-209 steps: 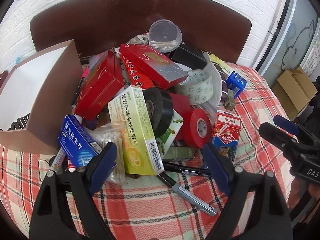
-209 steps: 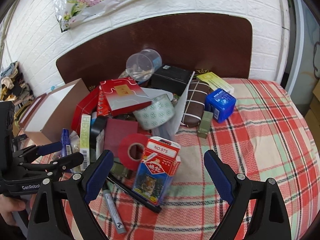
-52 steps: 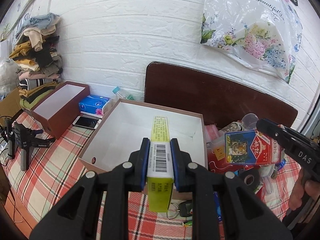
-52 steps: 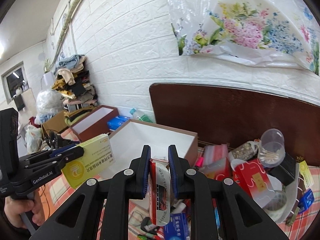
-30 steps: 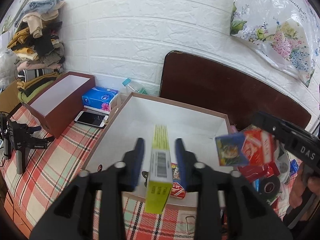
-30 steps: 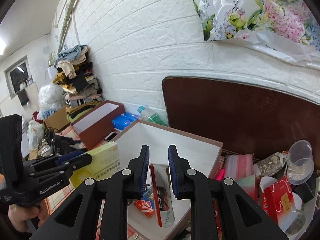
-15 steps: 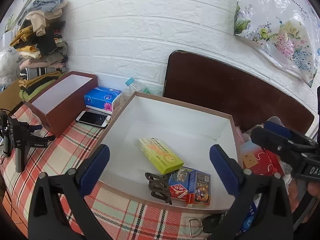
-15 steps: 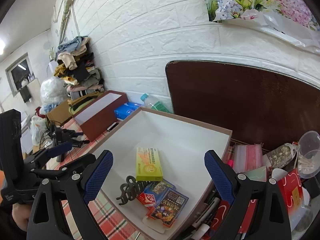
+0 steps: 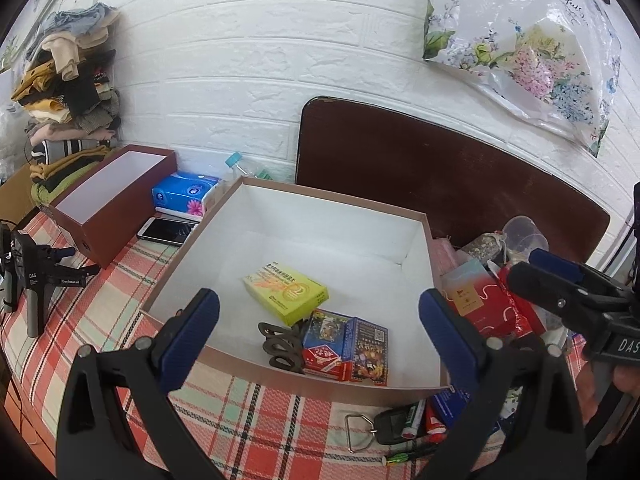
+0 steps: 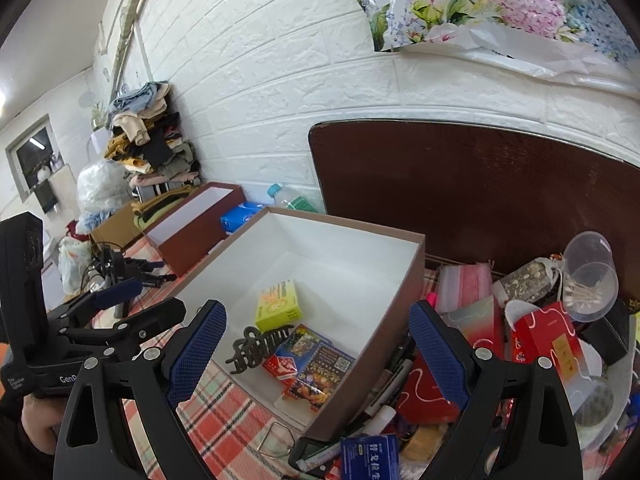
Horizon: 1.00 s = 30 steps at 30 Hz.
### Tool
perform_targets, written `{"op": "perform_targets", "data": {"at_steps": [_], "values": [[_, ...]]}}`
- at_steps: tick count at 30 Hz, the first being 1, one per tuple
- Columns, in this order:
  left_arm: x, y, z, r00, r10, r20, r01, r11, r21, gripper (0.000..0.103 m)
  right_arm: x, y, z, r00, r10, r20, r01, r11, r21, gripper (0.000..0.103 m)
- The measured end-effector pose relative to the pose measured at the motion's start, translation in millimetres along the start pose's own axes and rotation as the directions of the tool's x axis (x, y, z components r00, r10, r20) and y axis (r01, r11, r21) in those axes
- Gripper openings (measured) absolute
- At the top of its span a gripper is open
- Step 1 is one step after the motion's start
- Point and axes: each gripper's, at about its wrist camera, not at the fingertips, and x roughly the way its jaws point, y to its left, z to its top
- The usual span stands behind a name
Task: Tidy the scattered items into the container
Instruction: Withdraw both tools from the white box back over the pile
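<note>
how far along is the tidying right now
Early stage. Done: the yellow box, a hair clip and the red card pack lie in the brown container. In hand: nothing; the left tongs and right tongs are open. Left: the pile beside the container.

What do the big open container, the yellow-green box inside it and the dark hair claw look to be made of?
Container: looks like stiff cardboard, matte brown outside and white inside, with thin straight walls and folded corners.
Yellow-green box: printed paperboard carton, slightly glossy, sharp folded edges.
Hair claw: probably moulded plastic, dark and matte, with curved teeth; metal can't be ruled out.
</note>
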Motion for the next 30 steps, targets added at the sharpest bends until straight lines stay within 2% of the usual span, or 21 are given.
{"op": "perform_targets", "data": {"at_steps": [11,14,19,24,30], "values": [[2,-45,-34,0.996,-0.057,-0.066,0.059,0.998,0.029,0.1,-31,-36,-50,0.997,-0.049,-0.053,0.052,0.997,0.06,0.093],[7,-58,-43,0.993,-0.071,-0.094,0.075,0.996,0.041,0.098,-40,-49,-64,0.994,-0.089,-0.07,0.094,0.992,0.084,0.093],[19,-82,-57,0.984,-0.093,-0.151,0.103,0.993,0.058,0.087,-57,-76,-83,0.988,-0.128,-0.087,0.139,0.982,0.131,0.093],[28,-106,-72,0.974,-0.103,-0.202,0.121,0.989,0.083,0.087,-75,-101,-102,0.981,-0.165,-0.103,0.183,0.965,0.19,0.093],[38,-133,-90,0.962,-0.099,-0.254,0.131,0.985,0.109,0.086,-89,-124,-123,0.978,-0.171,-0.122,0.196,0.952,0.234,0.093]]}}
